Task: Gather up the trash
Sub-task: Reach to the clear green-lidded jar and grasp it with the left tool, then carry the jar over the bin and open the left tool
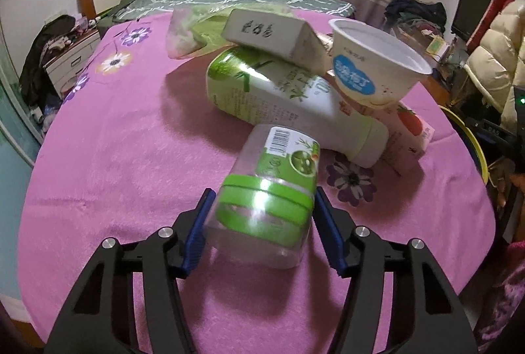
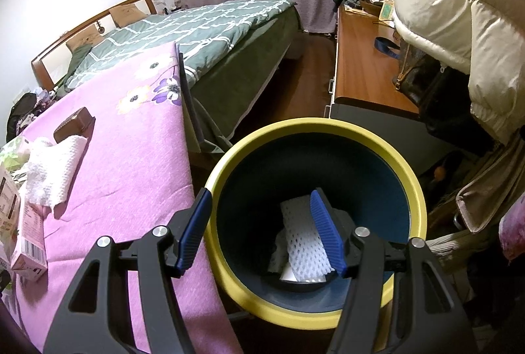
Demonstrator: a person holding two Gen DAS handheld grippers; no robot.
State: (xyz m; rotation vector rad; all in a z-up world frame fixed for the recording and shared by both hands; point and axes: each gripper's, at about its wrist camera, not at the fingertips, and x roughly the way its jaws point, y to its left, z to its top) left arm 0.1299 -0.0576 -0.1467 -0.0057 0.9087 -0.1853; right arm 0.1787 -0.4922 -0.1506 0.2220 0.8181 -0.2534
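Left gripper [image 1: 261,224] clamped on clear plastic jar with green lid [image 1: 267,190], right gripper [image 2: 262,231] apart, empty, over yellow-rimmed dark round bin [image 2: 331,127].

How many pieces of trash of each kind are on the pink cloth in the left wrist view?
Jars: 1, clear jar
Bottles: 1, green-white bottle
Cups: 1, white cup
Boxes: 2, grey box, pink box
Bags: 1, plastic bag
Total: 6

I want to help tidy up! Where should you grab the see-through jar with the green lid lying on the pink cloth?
Grip the clear plastic jar across its round lid end, from the near side: it lies tipped with that end toward the left gripper, whose fingers already straddle it.
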